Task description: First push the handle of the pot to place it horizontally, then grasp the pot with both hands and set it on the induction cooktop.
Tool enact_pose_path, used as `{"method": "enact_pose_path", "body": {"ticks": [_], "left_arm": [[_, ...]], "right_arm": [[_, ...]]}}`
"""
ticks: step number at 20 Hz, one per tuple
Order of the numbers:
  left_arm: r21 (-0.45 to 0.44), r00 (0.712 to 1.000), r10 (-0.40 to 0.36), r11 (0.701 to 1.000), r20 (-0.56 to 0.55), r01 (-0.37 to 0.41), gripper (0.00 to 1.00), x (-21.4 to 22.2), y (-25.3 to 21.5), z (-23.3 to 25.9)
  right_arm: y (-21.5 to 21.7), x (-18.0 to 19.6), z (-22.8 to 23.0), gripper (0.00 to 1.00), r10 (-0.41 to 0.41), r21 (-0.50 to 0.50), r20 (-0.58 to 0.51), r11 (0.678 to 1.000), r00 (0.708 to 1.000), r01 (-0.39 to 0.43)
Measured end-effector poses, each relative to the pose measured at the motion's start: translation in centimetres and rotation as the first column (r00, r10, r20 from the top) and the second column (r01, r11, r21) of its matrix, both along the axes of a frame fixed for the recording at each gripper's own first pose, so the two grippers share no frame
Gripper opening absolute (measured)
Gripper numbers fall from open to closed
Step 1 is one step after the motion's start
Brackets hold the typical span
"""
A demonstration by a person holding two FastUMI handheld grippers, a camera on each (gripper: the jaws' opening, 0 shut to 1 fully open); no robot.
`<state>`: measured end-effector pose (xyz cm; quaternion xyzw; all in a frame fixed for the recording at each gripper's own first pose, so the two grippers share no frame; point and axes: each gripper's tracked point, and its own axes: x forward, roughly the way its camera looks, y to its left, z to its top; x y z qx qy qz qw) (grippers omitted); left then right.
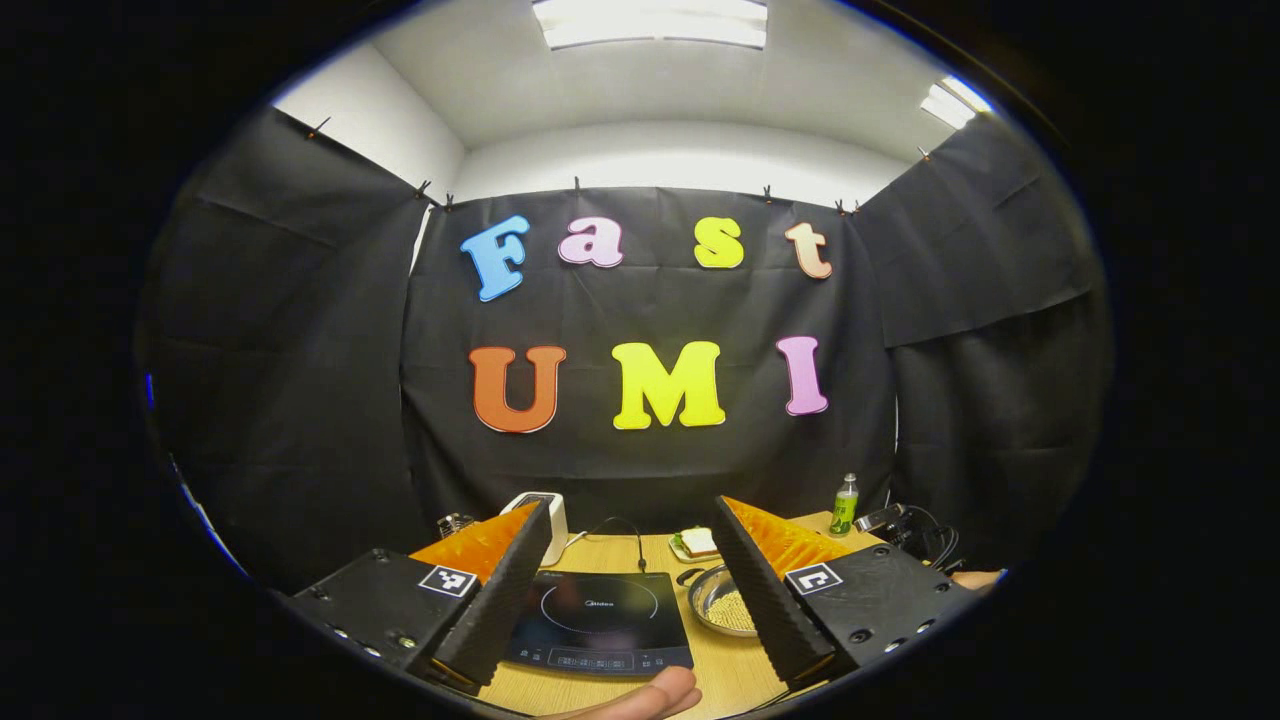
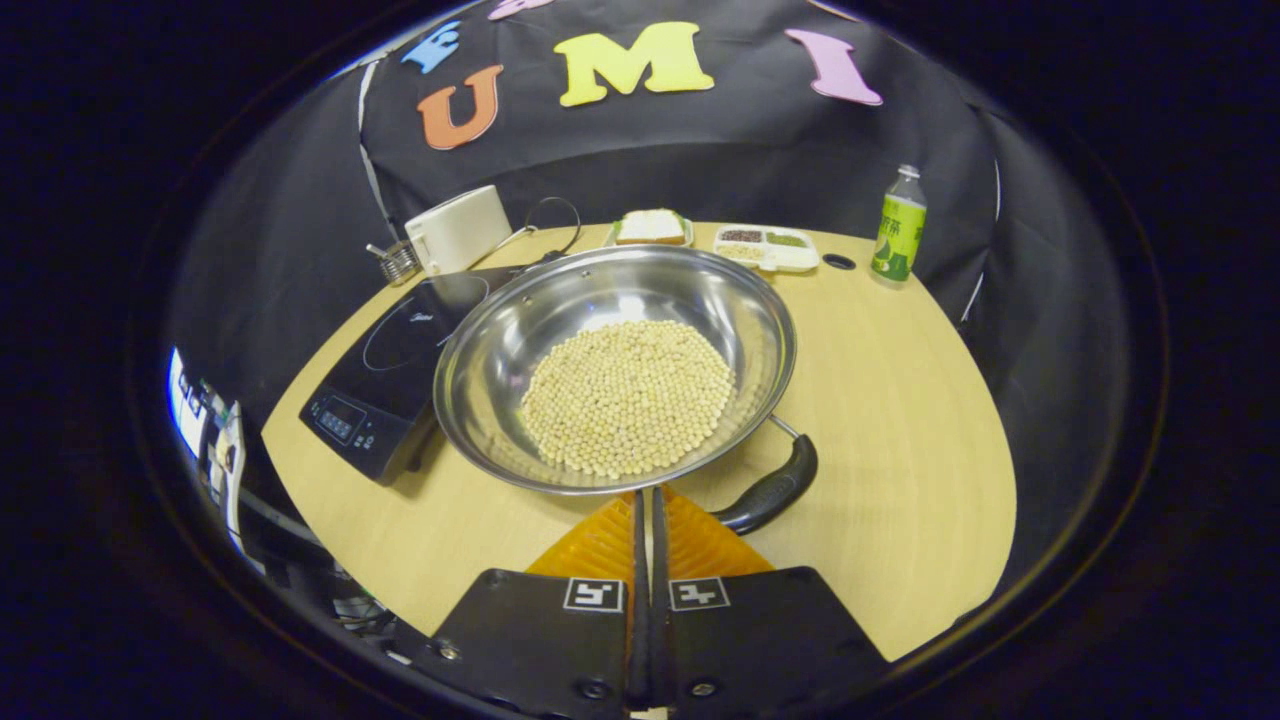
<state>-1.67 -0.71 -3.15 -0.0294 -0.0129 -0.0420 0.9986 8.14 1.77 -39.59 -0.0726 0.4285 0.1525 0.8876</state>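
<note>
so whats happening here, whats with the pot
A person holds a gripper in each hand at a wooden table. The right gripper is shut, its tips at the near rim of the pot of beans, beside the handle. The left gripper is open, farther back, facing the cooktop. The pot is not on the cooktop yet.

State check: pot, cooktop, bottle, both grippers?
pot: upright on the table beside the cooktop, holds pale beans, not gripped
pot handle: angled toward the right gripper, untouched
induction cooktop: bare glass top
bottle: upright, capped
left gripper: open, held in the air
right gripper: shut, tips at the pot's near rim, holding nothing
</note>
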Motion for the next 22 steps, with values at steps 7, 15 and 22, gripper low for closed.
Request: {"method": "enact_pose_path", "body": {"ticks": [7,15,22], "left_arm": [[0.007,1.000,0.018,1.000,-0.015,-0.018,0.96,0.4,0.2,-1.3],[0.028,1.000,0.004,1.000,-0.029,-0.003,0.96,1.3,-0.9,-2.4],[0.026,0.994,-0.043,0.999,-0.100,0.046,0.96,4.6,-3.2,-4.9]], "right_arm": [[-3.1,2.6,0.2,0.01,-0.019,-0.088,0.065,0.996,0.998,0.024],[-5.6,6.0,0.0,0.04,-0.102,-0.076,0.120,0.991,0.987,0.112],[-6.4,8.4,-0.8,0.01,-0.162,-0.057,0.124,0.984,0.979,0.170]]}}
